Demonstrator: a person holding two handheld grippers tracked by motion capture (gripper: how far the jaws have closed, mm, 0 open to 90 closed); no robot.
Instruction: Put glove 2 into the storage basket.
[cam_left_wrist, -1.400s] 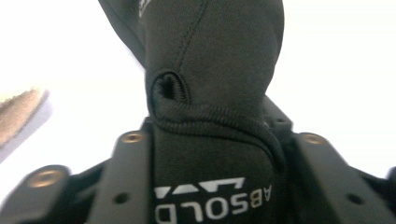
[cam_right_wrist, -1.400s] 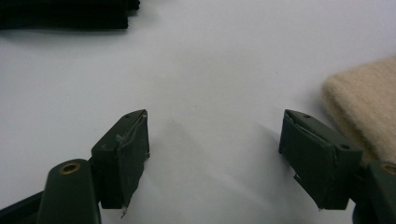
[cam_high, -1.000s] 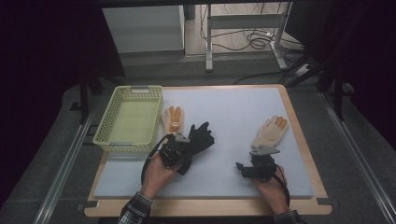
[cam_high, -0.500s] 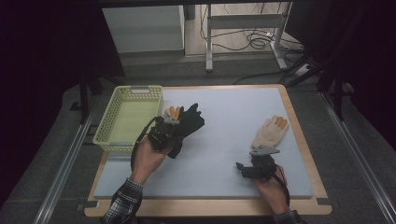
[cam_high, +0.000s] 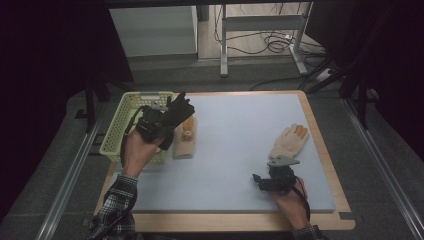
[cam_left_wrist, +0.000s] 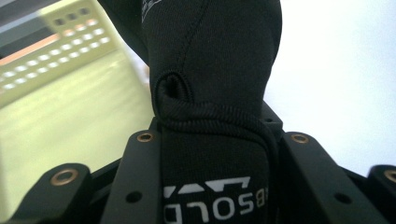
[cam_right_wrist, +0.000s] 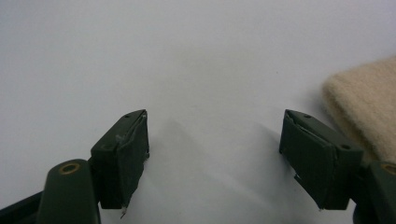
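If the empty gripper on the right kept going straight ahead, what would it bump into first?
Probably nothing soon. The right gripper is open and points over the bare table mat. The beige glove lies just off to one side of its path, though depth is hard to judge.

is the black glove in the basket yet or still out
Still out. The black fabric glove is clamped in the left claw, held up in the air at the yellow-green plastic basket's near edge, not yet lying inside it.
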